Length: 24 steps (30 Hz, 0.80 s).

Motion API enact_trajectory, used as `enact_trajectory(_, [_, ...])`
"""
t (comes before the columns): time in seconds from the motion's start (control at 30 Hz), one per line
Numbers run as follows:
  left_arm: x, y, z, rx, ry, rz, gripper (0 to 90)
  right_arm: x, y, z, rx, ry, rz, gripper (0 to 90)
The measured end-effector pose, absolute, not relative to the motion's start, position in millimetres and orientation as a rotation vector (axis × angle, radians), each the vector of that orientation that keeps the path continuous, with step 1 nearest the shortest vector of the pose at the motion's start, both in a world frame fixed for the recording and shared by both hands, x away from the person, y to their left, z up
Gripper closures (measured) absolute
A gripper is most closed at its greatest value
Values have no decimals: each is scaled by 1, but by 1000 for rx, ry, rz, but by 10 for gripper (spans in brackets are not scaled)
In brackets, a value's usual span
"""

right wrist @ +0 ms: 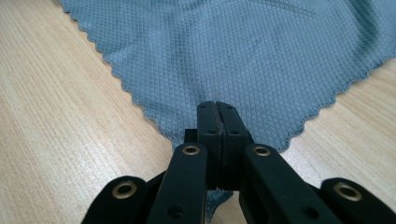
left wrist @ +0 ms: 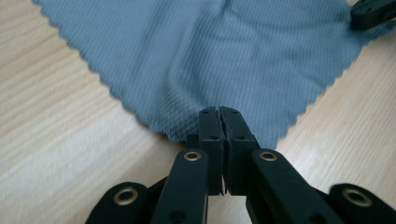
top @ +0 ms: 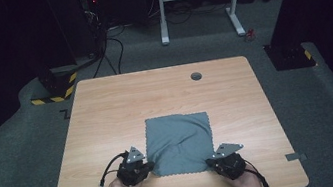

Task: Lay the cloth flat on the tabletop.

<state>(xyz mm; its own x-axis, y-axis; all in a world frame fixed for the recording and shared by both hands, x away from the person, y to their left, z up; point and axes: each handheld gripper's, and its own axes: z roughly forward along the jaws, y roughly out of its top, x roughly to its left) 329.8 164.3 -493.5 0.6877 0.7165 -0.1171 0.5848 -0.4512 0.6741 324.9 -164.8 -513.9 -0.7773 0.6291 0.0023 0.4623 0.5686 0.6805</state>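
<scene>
Grey cloth (top: 179, 143) is spread flat near the table's (top: 106, 108) front edge in the high view, with one near corner pinched by each gripper, left (top: 149, 166) and right (top: 211, 159).

Left gripper view: jaws are pressed together on a corner, cloth (left wrist: 224, 51) stretching straight ahead.

Right gripper view: same deal, cloth (right wrist: 243, 56) pinched and lying ahead, so both corners can be lifted forward evenly.

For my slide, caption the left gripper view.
Left claw shut on a corner of the grey cloth on the wooden table.
</scene>
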Motion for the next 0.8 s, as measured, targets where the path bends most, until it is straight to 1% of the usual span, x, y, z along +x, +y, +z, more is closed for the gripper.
enact_trajectory(0.1, [337,159,-491,2195,983,220,874,327,-165,-513,901,2559,1014,897])
enact_trajectory(0.13, [348,151,-491,2211,980,178,873,328,-165,-513,908,2559,1019,897])
enact_trajectory(0.33, [378,130,-495,2236,975,110,873,333,-164,-511,903,2559,1011,897])
enact_trajectory(0.37, [378,130,-495,2236,975,110,874,334,-163,-511,907,2557,1011,897])
enact_trajectory(0.4, [387,124,-498,2235,984,103,874,335,-163,-511,905,2557,1013,897])
enact_trajectory(0.47, [394,120,-501,2242,986,103,871,337,-163,-511,903,2556,1010,897])
enact_trajectory(0.5, [396,118,-502,2243,998,102,854,338,-163,-511,906,2555,1012,897])
enact_trajectory(0.6, [398,117,-503,2233,1013,112,758,339,-162,-511,908,2555,1013,896])
enact_trajectory(0.7, [385,124,-495,2208,1010,202,696,338,-163,-510,905,2552,1018,896])
enact_trajectory(0.8, [367,137,-484,2160,990,275,673,337,-163,-510,903,2549,1018,896])
